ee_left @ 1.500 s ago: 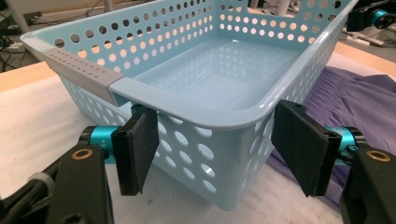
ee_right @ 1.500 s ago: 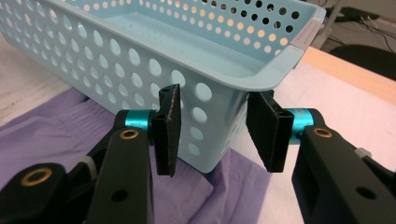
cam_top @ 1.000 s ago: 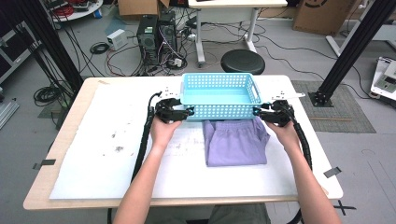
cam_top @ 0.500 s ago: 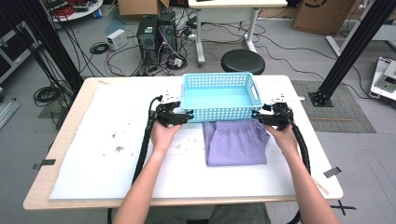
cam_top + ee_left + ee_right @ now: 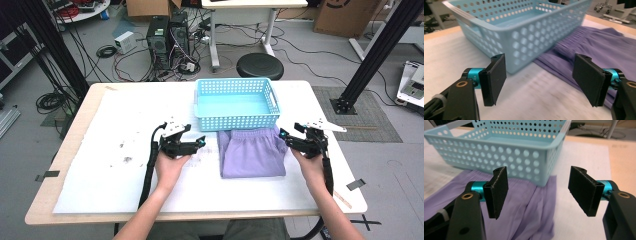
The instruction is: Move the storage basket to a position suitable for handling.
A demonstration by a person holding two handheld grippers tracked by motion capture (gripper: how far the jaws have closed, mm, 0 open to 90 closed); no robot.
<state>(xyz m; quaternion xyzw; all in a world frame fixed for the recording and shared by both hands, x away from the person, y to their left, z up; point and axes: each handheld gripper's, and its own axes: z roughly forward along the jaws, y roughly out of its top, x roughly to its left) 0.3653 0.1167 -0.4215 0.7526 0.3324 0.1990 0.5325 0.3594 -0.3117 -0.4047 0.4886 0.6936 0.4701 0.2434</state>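
I see the light-blue perforated basket standing near the far edge of the table, empty inside. A folded purple garment lies just in front of it, its far end tucked under the basket's near wall. My left tongs hover left of the garment, jaws spread wide and holding nothing. My right tongs sit at the garment's right edge, jaws likewise apart and empty. Both point inward toward the cloth.

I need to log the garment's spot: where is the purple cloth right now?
In the high view the purple cloth lies folded on the table, right of centre, against the blue basket's near wall, between both grippers.
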